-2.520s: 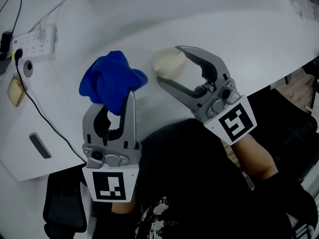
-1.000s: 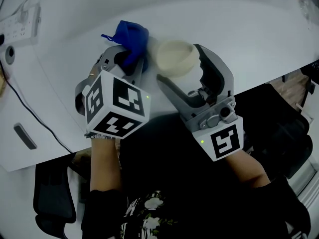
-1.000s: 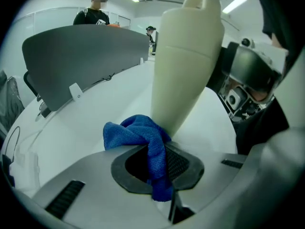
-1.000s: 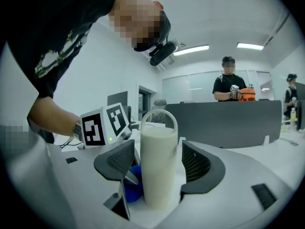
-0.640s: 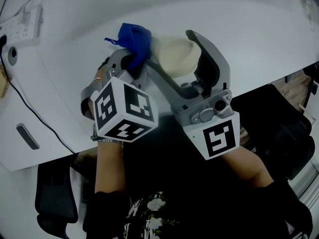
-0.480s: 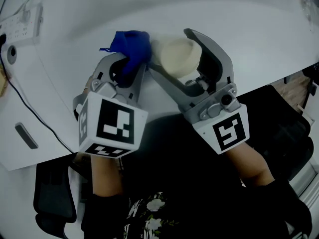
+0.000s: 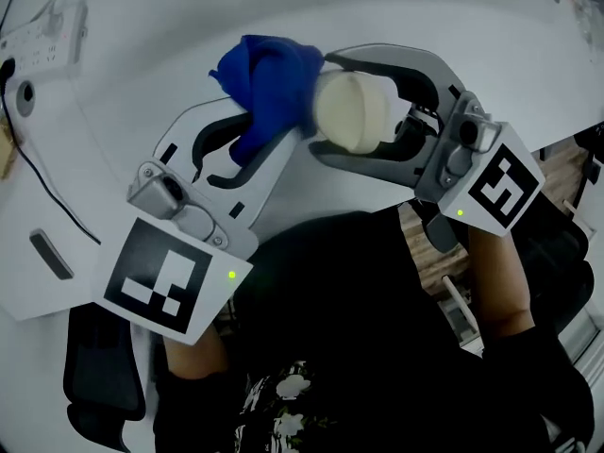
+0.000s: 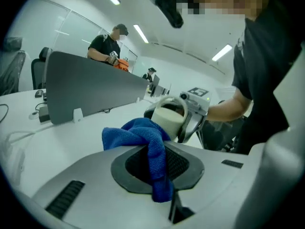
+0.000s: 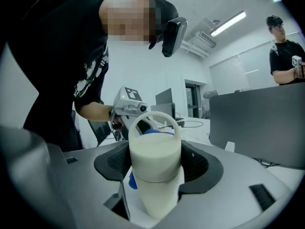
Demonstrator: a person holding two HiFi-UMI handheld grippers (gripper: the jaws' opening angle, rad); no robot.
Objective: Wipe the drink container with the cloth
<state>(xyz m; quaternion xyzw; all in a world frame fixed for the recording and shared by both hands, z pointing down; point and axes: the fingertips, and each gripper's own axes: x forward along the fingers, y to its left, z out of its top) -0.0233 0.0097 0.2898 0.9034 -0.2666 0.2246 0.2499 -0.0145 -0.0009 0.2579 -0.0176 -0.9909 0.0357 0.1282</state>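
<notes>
The right gripper point(image 7: 330, 107) has its jaws closed around the body of the cream drink container point(image 7: 354, 111). It holds the container on its side, apparently lifted a little above the white table point(image 7: 472, 26). In the head view the container's long axis runs roughly from 3 o'clock to 9 o'clock, and the end with the loop handle points to 9 o'clock. The left gripper point(image 7: 269, 135) comes up from 7 o'clock with its jaws pressed together on a fold of the blue cloth point(image 7: 269, 78). The rest of the cloth is bunched beyond the jaw tips. The bunch sits at 9 o'clock from the container and seems to touch the handle end. I judge that the wiping stroke must go toward 3 o'clock along the body, or the right gripper must turn the container against the cloth.
</notes>
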